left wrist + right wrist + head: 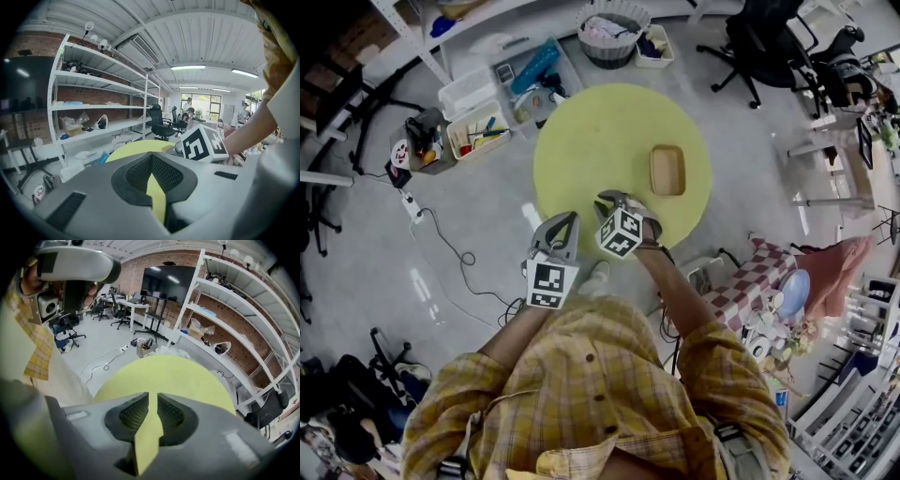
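Basket (612, 58): round, grey, cloth inside.
Office chair (766, 45): black, right of the basket.
Plastic bins (469, 92): left of the basket, tools inside.
Power strip (412, 205): on the floor, well left of the basket.

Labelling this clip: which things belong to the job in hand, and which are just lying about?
In hand: left gripper, right gripper (both shut, empty), round yellow table, wooden tray on it.
Lying about: storage bins, wire basket, office chair, power strip.
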`<action>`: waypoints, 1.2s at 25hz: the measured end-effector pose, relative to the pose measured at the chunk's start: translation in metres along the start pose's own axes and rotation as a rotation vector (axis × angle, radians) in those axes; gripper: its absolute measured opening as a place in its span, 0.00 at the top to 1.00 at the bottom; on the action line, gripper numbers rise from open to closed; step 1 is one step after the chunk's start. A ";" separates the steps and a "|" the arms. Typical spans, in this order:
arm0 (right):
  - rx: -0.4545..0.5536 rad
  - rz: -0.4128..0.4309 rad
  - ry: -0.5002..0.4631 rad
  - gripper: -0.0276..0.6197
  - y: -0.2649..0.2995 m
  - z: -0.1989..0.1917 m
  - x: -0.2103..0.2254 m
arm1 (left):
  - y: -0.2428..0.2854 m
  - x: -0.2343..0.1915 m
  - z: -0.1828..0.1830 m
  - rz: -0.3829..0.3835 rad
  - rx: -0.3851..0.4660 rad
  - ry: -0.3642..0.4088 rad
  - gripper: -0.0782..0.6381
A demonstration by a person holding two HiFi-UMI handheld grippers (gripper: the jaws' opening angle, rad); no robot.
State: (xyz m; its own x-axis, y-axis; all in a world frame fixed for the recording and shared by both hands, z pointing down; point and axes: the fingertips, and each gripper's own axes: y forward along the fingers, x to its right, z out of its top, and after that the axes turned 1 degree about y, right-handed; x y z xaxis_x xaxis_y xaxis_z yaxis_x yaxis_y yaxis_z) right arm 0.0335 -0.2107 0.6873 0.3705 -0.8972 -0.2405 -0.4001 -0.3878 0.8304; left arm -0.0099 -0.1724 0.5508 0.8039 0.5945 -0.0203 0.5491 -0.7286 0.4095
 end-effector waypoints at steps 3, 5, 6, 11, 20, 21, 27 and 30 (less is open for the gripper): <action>-0.037 0.012 -0.067 0.87 0.011 -0.004 -0.002 | 0.001 -0.002 -0.002 -0.003 -0.004 -0.002 0.89; -0.053 0.024 -0.104 0.87 0.018 -0.006 -0.004 | 0.003 -0.003 -0.004 -0.005 -0.007 -0.002 0.89; -0.055 0.034 -0.114 0.87 0.022 -0.006 -0.005 | 0.003 -0.004 -0.004 -0.006 -0.009 -0.003 0.89; -0.087 0.058 -0.156 0.87 0.038 -0.008 -0.005 | 0.007 -0.010 -0.005 -0.008 -0.016 -0.005 0.89; -0.160 0.056 -0.268 0.87 0.055 -0.022 -0.003 | 0.013 -0.015 -0.007 -0.010 -0.024 -0.013 0.89; -0.167 0.053 -0.283 0.87 0.056 -0.022 -0.001 | 0.013 -0.015 -0.007 -0.010 -0.024 -0.015 0.89; -0.203 0.065 -0.312 0.87 0.068 -0.029 -0.001 | 0.017 -0.017 -0.009 -0.019 -0.027 -0.014 0.89; -0.219 0.071 -0.327 0.87 0.072 -0.032 -0.001 | 0.016 -0.017 -0.010 -0.023 -0.029 -0.010 0.89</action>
State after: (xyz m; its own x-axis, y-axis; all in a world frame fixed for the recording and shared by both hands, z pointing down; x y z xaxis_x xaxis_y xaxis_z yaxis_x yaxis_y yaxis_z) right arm 0.0313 -0.2313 0.7639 0.0482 -0.9537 -0.2970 -0.2140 -0.3003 0.9295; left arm -0.0165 -0.1909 0.5666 0.7934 0.6074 -0.0395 0.5608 -0.7042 0.4355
